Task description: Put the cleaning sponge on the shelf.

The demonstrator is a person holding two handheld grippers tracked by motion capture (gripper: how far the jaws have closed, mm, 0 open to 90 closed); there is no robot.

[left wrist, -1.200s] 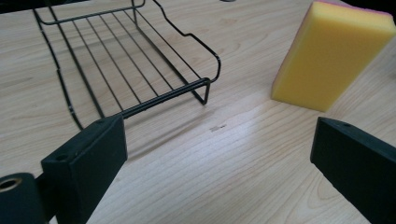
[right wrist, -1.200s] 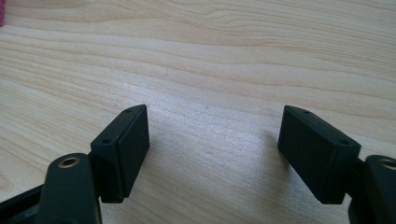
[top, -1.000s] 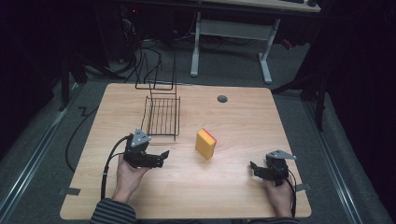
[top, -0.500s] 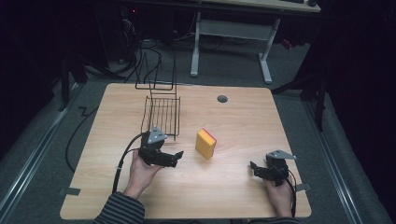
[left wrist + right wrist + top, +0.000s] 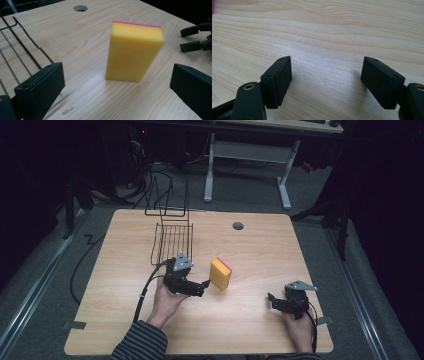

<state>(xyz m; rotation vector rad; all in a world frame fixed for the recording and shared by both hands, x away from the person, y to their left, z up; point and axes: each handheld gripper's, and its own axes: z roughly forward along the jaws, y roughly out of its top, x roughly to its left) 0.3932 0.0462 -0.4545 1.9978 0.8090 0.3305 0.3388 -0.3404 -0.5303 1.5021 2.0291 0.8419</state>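
A yellow sponge (image 5: 220, 274) with a pink top layer stands upright on the wooden table (image 5: 125, 235). My left gripper (image 5: 202, 285) is just left of it, pointing at it. In the left gripper view the sponge (image 5: 133, 52) stands a short way ahead of the left gripper (image 5: 117, 73). Its jaws have just been opening and now stand wide apart with nothing between them. My right gripper (image 5: 274, 301) rests near the table's front right, open; in the right gripper view bare wood lies between its jaws (image 5: 327, 72). It also shows far off in the left gripper view (image 5: 193, 37).
A black wire basket (image 5: 172, 242) sits behind my left gripper, its rods (image 5: 17, 50) close to the left jaw. A round cable hole (image 5: 238, 226) is near the table's far edge. Desk legs and cables stand on the floor beyond the table.
My left gripper has moved right across the table, from beside the basket's front to just short of the sponge. The right gripper has stayed in place.
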